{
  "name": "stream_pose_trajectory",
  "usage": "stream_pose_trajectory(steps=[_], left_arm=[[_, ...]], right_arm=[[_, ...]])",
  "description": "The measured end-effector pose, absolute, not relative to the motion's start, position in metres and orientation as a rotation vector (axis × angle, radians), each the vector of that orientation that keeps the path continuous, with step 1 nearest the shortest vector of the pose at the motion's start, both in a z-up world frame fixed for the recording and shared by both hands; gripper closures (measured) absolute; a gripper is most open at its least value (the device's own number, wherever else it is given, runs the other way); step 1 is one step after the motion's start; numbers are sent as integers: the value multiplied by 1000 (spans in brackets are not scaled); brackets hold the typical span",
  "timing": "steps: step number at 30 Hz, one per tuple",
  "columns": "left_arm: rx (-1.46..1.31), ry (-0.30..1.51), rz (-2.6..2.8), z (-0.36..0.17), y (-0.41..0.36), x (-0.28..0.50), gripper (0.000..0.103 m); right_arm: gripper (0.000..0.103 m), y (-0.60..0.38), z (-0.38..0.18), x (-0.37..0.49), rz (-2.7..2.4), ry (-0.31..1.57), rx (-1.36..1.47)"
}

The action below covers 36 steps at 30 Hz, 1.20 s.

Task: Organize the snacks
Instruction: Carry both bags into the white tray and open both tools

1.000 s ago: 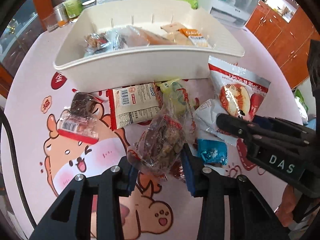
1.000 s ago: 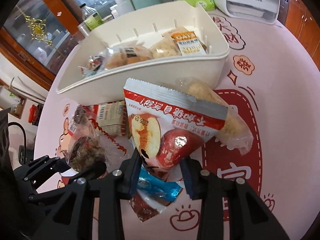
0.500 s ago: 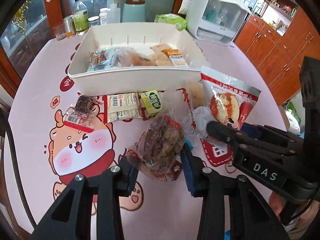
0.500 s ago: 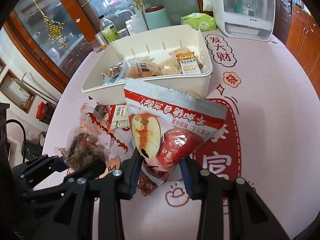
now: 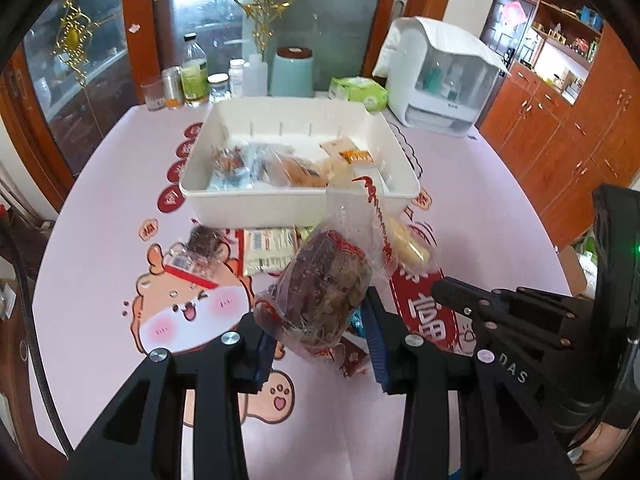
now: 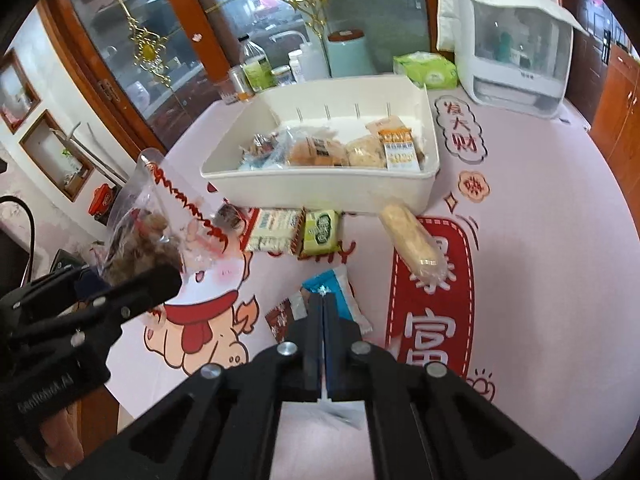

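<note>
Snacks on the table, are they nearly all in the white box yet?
About halfway. Several packets already lie in the white bin. The left gripper holds a clear bag of brown snacks. The right gripper has just closed its jaws with no snack seen between them. Not yet binned, on the tablecloth: the long yellow roll, green packet, blue packet and a few others.

Both grippers tilt steeply downward, side by side. The left gripper [image 5: 320,328] is clamped on a clear packet, while the right gripper's [image 6: 322,304] jaws have just closed together with nothing between them.
</note>
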<state>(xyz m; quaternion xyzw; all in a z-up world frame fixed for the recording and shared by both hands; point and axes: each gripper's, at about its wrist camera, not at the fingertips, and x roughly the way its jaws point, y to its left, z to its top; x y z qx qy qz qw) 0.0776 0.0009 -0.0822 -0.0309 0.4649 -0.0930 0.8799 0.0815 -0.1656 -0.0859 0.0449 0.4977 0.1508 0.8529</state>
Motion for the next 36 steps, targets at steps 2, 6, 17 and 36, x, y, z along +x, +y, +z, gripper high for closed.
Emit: stream_pose_trajectory(steps=[2, 6, 17, 36], left_arm=[[-53, 950, -187, -75, 2, 81, 65], [-50, 924, -179, -64, 8, 85, 65], [-74, 960, -188, -73, 19, 86, 65], [-91, 1001, -187, -87, 20, 71, 65]], right_arm=[[103, -165, -77, 84, 338, 1024, 91], [103, -171, -69, 90, 349, 1026, 88], [63, -197, -145, 67, 285, 1286, -19], [54, -176, -204, 51, 312, 1434, -8]])
